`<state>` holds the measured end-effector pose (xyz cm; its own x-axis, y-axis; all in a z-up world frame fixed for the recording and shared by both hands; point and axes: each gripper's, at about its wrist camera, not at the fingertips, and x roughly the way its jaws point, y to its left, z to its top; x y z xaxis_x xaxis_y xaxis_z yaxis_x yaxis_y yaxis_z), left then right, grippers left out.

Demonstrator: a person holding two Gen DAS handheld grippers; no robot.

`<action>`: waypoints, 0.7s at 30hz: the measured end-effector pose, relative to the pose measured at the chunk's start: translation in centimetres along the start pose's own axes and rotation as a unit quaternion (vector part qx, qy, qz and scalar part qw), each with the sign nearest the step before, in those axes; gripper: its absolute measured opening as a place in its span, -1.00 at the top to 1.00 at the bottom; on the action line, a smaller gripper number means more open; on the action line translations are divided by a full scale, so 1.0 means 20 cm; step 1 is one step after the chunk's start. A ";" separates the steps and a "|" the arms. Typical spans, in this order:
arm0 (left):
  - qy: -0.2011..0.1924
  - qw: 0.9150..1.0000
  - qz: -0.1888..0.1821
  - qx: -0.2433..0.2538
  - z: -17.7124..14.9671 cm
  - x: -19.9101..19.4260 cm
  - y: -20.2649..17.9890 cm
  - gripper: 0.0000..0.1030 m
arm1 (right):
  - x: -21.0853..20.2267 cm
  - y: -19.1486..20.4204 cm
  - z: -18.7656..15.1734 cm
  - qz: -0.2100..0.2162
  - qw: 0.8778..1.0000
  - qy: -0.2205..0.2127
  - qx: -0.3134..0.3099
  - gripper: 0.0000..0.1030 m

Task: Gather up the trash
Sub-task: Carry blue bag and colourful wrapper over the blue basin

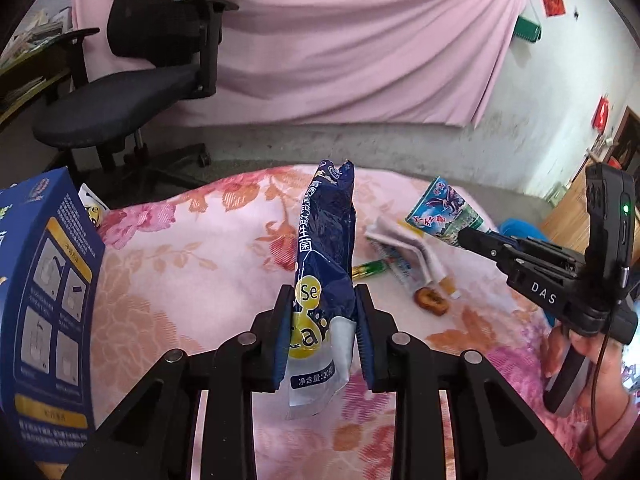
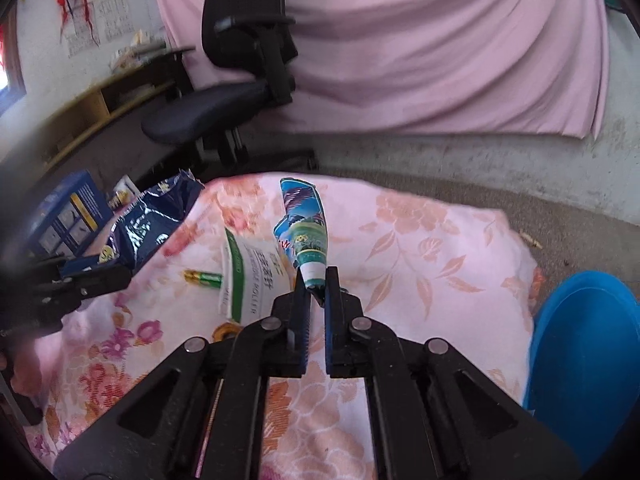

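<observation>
Both grippers lifting trash off the pink floral bedspread (image 1: 192,264), one piece each.

Left gripper (image 1: 323,312) is clamping a dark-blue crinkled plastic sachet w/ yellow dots (image 1: 325,240) near its lower end, holding it upright above the spread's middle; probably en route to the tall blue printed cardboard box (image 1: 48,300) at the left edge. Right gripper (image 2: 318,284) is pinching the white-and-green bottom tip of a blue-green printed foil wrapper (image 2: 306,224), so it's standing clear of the cloth; the round blue plastic bin (image 2: 584,344) off the right edge looks the likely drop spot. Remaining near centre: green AA battery (image 2: 204,278), folded white-green paper leaflet (image 2: 250,276), brown snack ring (image 1: 431,300). Right half of the spread is lying bare, so open room toward that edge & bin.
</observation>
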<state>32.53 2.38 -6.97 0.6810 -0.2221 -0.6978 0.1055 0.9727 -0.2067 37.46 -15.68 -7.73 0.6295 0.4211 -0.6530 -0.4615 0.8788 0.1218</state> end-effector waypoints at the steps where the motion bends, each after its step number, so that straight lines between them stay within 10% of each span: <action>1: -0.014 1.000 -0.003 0.000 0.00 -0.02 -0.01 0.52 | -0.05 0.00 0.00 -0.003 1.000 -0.024 0.003 0.36; 12: -0.159 0.986 -0.042 0.017 0.03 -0.25 -0.18 0.52 | -0.48 0.05 -0.09 -0.026 0.980 -0.197 0.013 0.36; 21: -0.282 0.954 -0.075 0.064 0.10 -0.47 -0.46 0.52 | -0.80 0.04 -0.16 -0.089 0.941 -0.325 -0.008 0.36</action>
<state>26.62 -4.42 2.94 0.9290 -0.3241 -0.1787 0.2966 0.9408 -0.1644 24.97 -22.44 0.46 0.9449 0.3207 -0.0656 -0.3187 0.9471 0.0387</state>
